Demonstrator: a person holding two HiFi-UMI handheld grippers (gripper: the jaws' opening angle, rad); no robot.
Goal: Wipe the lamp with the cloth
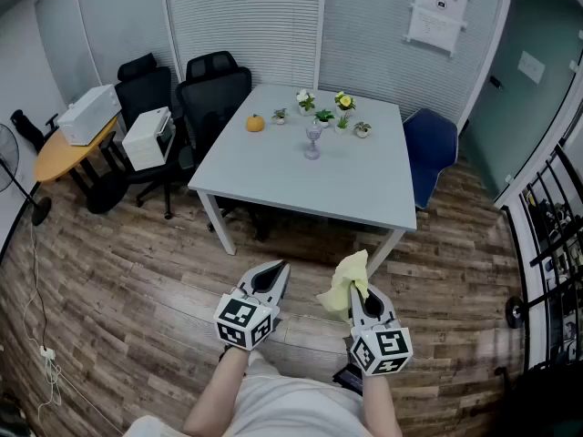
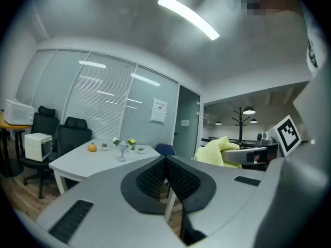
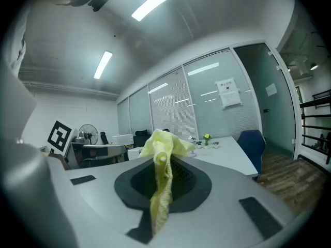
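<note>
**Yellow cloth pinched in the right gripper, lamp far off on the table**

The person stands on the wood-plank floor [image 1: 137, 271], back from a pale grey table [image 1: 273, 176], and holds both grippers out low in front of the body, nearly level. The right gripper [image 1: 359, 292] has its jaws pressed on a yellow cloth [image 1: 345, 281]. A crumpled bunch of the cloth stands up above the jaw tips, and a strip hangs down between the pads. The left gripper [image 1: 273, 280] is just beside it, with its jaws pressed together and nothing between them.

The lamp [image 1: 312, 140], small and goblet-shaped, stands upright on the table, well apart from both grippers and the cloth. Behind it are several small potted plants [image 1: 343, 103], some with white or yellow flowers. An orange pumpkin-like ornament [image 1: 255, 123] sits to its left.

Two black office chairs [image 1: 214, 87] stand at the table's far left corner and a blue chair [image 1: 430, 148] at its right side. A round wooden table [image 1: 56, 157] at the left carries white boxy machines.
</note>
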